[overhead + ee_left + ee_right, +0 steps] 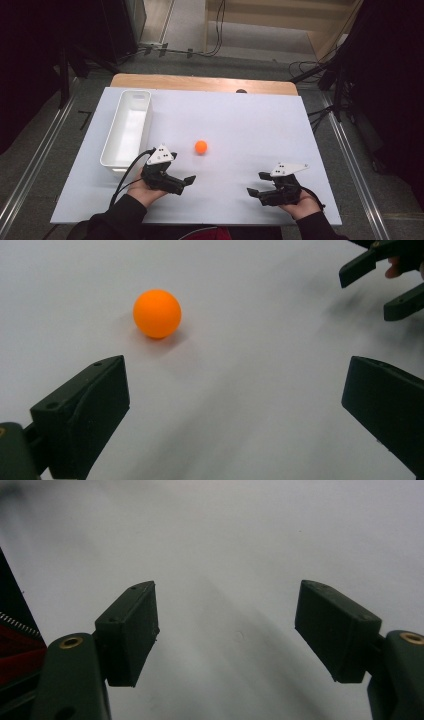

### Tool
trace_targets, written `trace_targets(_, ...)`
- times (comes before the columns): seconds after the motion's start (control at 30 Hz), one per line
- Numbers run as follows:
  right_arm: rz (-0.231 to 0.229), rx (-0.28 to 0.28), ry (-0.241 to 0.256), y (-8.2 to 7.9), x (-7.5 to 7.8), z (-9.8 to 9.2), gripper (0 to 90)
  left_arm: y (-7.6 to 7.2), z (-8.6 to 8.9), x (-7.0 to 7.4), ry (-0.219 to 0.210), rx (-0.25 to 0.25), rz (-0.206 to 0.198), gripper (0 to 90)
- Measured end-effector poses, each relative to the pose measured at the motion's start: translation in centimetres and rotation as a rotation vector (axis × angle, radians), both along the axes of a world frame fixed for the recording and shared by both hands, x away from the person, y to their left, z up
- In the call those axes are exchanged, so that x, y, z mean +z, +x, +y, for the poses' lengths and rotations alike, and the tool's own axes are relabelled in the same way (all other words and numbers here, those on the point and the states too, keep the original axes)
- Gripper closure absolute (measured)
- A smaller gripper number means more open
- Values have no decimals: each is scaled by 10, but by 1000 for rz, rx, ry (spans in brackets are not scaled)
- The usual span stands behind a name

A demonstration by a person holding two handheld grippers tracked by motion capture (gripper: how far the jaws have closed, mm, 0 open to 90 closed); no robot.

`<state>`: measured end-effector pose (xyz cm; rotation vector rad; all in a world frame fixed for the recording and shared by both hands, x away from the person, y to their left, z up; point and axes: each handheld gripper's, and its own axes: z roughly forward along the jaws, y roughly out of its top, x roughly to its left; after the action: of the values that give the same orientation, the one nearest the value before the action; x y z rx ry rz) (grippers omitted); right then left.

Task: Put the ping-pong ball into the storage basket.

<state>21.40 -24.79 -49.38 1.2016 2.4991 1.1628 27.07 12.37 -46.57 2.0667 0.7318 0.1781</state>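
A small orange ball (200, 146) (156, 313) rests on the white table sheet (240, 120), near its middle. My left gripper (183, 168) (236, 365) sits just short of the ball at the near left, pointing right. It is open and holds nothing, with the ball ahead and to the left of its jaws. My right gripper (256, 184) (227, 587) lies low at the near right, pointing left, open and empty over bare white sheet. The left gripper view also catches it at the top right (385, 280).
A long white empty bin (127, 127) stands along the sheet's left side, beyond my left hand. The wooden table edge (200, 82) shows at the far side. Cables and dark stands lie on the floor around the table.
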Motion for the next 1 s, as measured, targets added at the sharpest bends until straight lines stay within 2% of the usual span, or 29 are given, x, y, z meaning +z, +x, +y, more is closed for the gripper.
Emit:
trace_targets(0.07, -1, 0, 0, 0, 0, 0, 240, 2, 0, 3, -27, 20, -22, 0)
trace_targets(0.17, 0, -4, 2, 0, 0, 0, 240, 3, -1, 4, -39, 22, -21, 0)
trace_targets(0.27, -1, -5, 5, 0, 0, 0, 240, 5, -3, 4, -24, 19, -26, 0)
trace_targets(0.57, -1, -5, 9, 1, 1, -1, 240, 15, -7, 7, -32, 30, -37, 0)
trace_targets(1.0, 4, -9, 17, 1, 1, -1, 240, 29, -20, 6, 1, 25, -51, 0)
